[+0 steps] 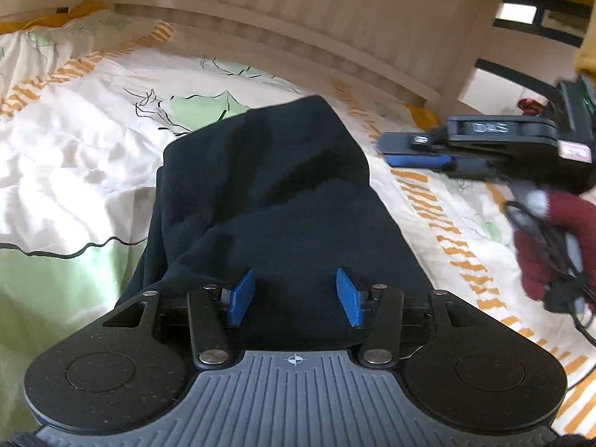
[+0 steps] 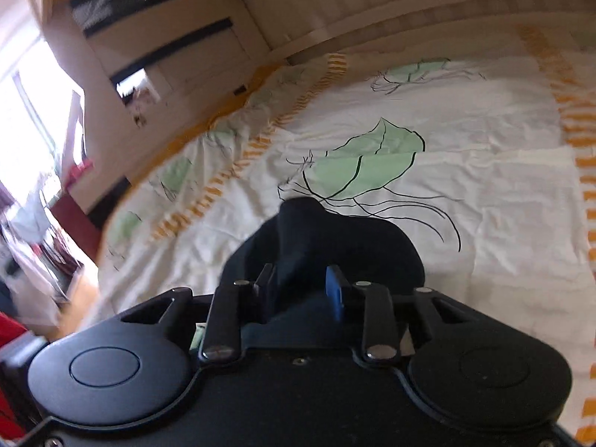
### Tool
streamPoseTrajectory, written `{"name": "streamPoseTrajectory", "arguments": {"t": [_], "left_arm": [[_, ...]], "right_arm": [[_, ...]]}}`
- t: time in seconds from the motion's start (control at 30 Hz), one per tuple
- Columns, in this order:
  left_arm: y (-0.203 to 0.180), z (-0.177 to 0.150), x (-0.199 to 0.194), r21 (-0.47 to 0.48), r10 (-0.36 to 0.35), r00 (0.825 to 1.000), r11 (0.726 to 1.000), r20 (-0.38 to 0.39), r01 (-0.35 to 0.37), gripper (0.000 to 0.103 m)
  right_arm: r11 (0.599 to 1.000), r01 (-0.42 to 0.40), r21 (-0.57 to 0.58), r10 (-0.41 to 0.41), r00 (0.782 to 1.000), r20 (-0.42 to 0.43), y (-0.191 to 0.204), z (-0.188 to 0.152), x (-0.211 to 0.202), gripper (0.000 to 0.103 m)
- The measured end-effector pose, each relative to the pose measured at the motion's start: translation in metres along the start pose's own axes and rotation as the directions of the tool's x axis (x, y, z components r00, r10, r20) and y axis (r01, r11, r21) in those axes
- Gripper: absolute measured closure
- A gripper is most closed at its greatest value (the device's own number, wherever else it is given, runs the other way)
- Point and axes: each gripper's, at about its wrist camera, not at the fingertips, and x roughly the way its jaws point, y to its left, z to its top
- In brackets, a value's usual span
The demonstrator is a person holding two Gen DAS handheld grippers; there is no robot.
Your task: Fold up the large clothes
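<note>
From my left wrist camera, the left gripper [image 1: 296, 296] stands apart over the dark garment [image 1: 268, 201] on the quilt [image 1: 74, 149]. On the right wrist view, my right gripper [image 2: 303, 290] pinches a raised fold of it; the rest hides beneath.

Both wrist views close, angled down; share dark garment [image 1: 268, 193], bedspread [image 2: 503, 193]

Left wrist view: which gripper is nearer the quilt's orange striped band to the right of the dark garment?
Right. The right gripper hangs over the orange striped band; the left gripper sits over the dark garment, to the band's left.
</note>
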Motion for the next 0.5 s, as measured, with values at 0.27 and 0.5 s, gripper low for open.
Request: {"name": "streamPoseTrajectory", "arguments": {"t": [0.27, 0.5], "left_arm": [[-0.005, -0.005, 0.003, 0.050, 0.016, 1.000, 0.999, 0.010, -0.016, 0.053], [-0.005, -0.007, 0.005, 0.064, 0.024, 1.000, 0.998, 0.016, -0.025, 0.052]], "right_arm": [[0.975, 0.097, -0.198, -0.111, 0.992, -0.061, 0.015, 0.003, 0.058, 0.064], [0.979, 0.166, -0.122, -0.186, 0.965, -0.185, -0.022, 0.004, 0.121, 0.103]]}}
